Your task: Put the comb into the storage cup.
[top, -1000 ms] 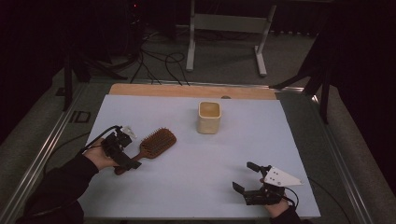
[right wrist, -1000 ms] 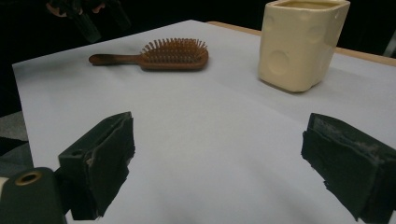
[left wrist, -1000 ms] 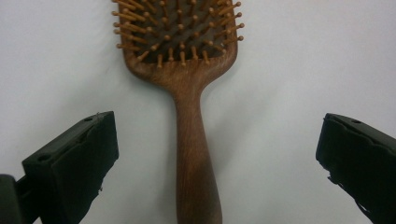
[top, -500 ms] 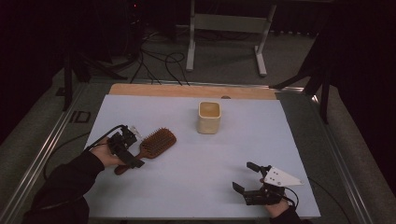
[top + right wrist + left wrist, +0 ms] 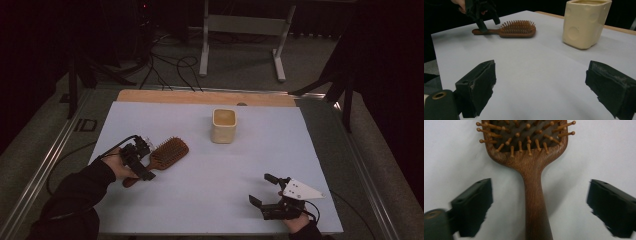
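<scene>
On the pale desk (image 5: pixel 210 200) the left gripper (image 5: pixel 539 202), jaws just closing yet clear of the hairbrush (image 5: pixel 162 155) handle between them, might nudge it askew if off-centre.

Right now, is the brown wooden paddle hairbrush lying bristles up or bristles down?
Bristles up: the brown wooden paddle hairbrush lies flat on the white table, its knob-tipped pins pointing upward.

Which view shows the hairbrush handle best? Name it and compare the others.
The left gripper view: the hairbrush handle runs up the middle, large and sharp, between the open left gripper. The high view shows it small, partly under that gripper; the right gripper view shows it far off, side-on.
</scene>
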The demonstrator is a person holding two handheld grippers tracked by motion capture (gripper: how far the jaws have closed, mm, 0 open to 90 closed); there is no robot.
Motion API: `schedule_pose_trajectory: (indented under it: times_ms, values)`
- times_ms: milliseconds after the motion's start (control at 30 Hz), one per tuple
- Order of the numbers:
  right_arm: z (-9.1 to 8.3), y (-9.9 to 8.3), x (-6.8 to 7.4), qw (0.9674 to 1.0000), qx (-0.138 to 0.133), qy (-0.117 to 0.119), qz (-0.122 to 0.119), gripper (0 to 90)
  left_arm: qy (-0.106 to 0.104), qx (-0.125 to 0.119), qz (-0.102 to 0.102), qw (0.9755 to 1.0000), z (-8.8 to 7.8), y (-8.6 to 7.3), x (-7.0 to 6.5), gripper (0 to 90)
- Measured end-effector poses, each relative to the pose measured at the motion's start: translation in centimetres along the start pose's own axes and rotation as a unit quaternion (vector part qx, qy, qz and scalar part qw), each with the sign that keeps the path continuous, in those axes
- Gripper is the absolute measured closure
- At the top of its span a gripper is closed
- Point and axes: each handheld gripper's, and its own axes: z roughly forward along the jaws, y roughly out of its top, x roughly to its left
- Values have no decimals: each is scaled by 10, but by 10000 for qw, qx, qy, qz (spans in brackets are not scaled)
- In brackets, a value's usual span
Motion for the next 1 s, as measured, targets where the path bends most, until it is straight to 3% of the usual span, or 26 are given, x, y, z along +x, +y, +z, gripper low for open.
schedule_pose_trajectory:
  times_ms: [367, 1000]
  values:
    - [0, 0, 0, 10000, 0, 6, -6, 90, 66, 159, -4, 9999, 4, 2, 2, 349]
    - [0, 0, -1, 10000, -5, 16, -3, 90, 171, 511, -32, 9985, 12, 13, 2, 596]
